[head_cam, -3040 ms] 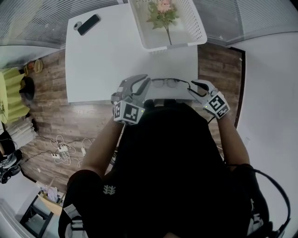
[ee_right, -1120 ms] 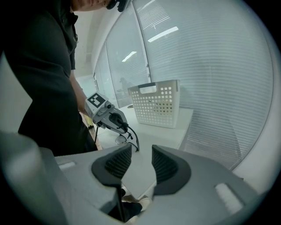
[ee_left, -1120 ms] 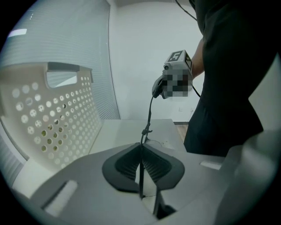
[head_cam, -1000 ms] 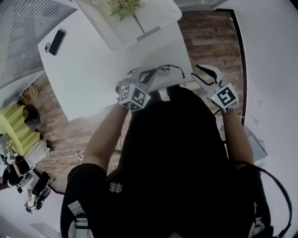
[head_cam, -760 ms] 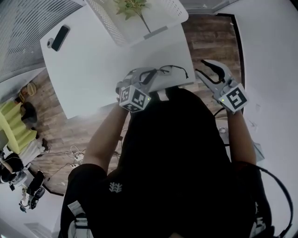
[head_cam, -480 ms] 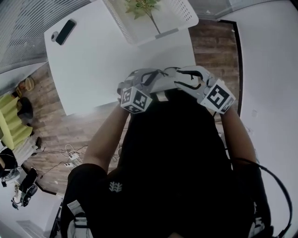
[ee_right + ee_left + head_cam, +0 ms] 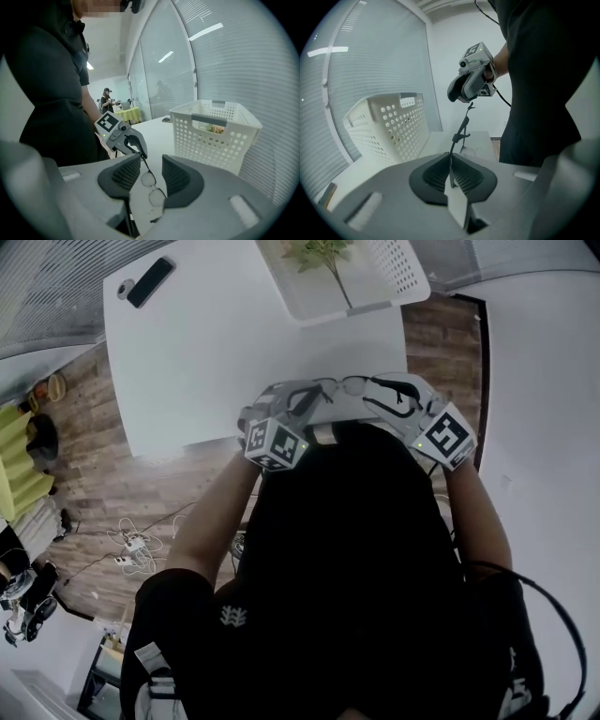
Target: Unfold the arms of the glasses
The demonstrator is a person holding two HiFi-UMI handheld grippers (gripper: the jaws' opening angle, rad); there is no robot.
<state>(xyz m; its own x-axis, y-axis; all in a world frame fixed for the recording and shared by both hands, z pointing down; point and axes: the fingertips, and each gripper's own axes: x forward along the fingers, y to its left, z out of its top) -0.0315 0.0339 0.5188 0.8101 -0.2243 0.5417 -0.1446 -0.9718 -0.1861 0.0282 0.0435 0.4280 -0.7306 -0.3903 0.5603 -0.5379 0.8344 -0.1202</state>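
Observation:
Black-rimmed glasses [image 7: 347, 385] hang in the air just above the near edge of the white table [image 7: 206, 343]. My left gripper [image 7: 305, 399] is shut on the thin black temple arm at their left end; in the left gripper view the arm runs straight out from between the pads [image 7: 440, 171]. My right gripper [image 7: 380, 395] is at the glasses' right end. In the right gripper view its jaws stand apart with the two lenses [image 7: 149, 180] in the gap, and neither pad presses on them. The left gripper [image 7: 133, 140] shows beyond the lenses.
A white perforated basket [image 7: 394, 277] holding an artificial flower [image 7: 323, 251] stands at the table's far right. A dark phone [image 7: 150, 282] lies at the far left corner. Wooden floor surrounds the table; my torso fills the lower part of the head view.
My right gripper, which stood off to the right of the glasses, has swung in left, and its jaws now straddle their right end. The left gripper keeps its grip.

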